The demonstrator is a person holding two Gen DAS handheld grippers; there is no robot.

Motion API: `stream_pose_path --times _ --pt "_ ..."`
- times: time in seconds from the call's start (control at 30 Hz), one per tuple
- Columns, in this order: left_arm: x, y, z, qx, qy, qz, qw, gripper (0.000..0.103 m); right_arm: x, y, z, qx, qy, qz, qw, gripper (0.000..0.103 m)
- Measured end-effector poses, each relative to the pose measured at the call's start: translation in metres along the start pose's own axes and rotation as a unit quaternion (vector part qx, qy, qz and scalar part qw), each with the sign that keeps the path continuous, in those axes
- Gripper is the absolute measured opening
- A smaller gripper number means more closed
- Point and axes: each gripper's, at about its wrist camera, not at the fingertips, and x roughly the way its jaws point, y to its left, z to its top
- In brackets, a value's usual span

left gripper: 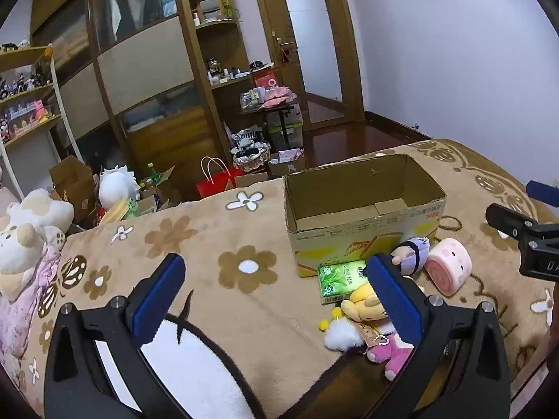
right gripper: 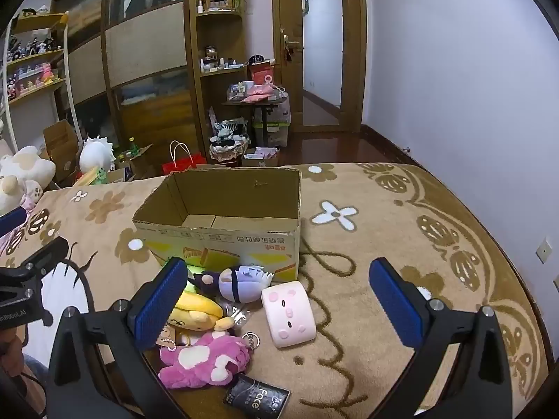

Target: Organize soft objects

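Lying in a loose heap at the lower middle of the right wrist view are the soft toys: a fuzzy pink plush [right gripper: 206,361] with pale patches, a smooth yellow plush [right gripper: 197,310], a purple-haired doll [right gripper: 237,282] and a squat pink cylinder cushion [right gripper: 288,314] dotted with small pink marks. A glossy black packet [right gripper: 256,398] sits at the bottom edge, just beside the pink plush. In the left wrist view a shiny green tissue pack [left gripper: 340,279] lies flat against the box front.

Behind the heap stands an open cardboard box [right gripper: 223,234], corrugated, rectangular, printed yellow on its near wall.

Both tools stand wide with nothing between the ribbed blue pads: the left gripper [left gripper: 276,296] low in its frame over bare blanket, the right gripper [right gripper: 279,300] above the cushion without touching it.

Everything rests on a plush tan blanket [right gripper: 384,230] with brown and white flowers. Across the upper frame are a wooden wardrobe [right gripper: 146,56], a glazed door [right gripper: 319,52], a pale wall and dark floorboards.
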Motion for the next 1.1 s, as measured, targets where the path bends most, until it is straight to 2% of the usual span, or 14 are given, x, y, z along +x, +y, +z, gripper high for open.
stream_pose_path --times 0.17,0.23,0.43,1.1 --pt "0.003 0.009 0.002 -0.008 -0.001 0.006 0.9999 0.103 0.0 -0.001 0.001 0.005 -0.002 0.004 1.0 0.103" --pt "-0.004 -0.007 0.003 0.01 -0.009 0.006 0.9999 0.103 -0.001 -0.001 0.001 0.005 -0.003 0.005 1.0 0.103" --pt "-0.006 -0.006 -0.001 0.013 -0.013 0.005 0.9998 0.103 -0.001 0.0 0.001 0.005 -0.002 0.004 1.0 0.103" --pt "-0.001 -0.003 -0.006 0.0 -0.001 0.001 1.0 0.103 0.0 0.001 0.001 0.005 -0.002 0.003 1.0 0.103"
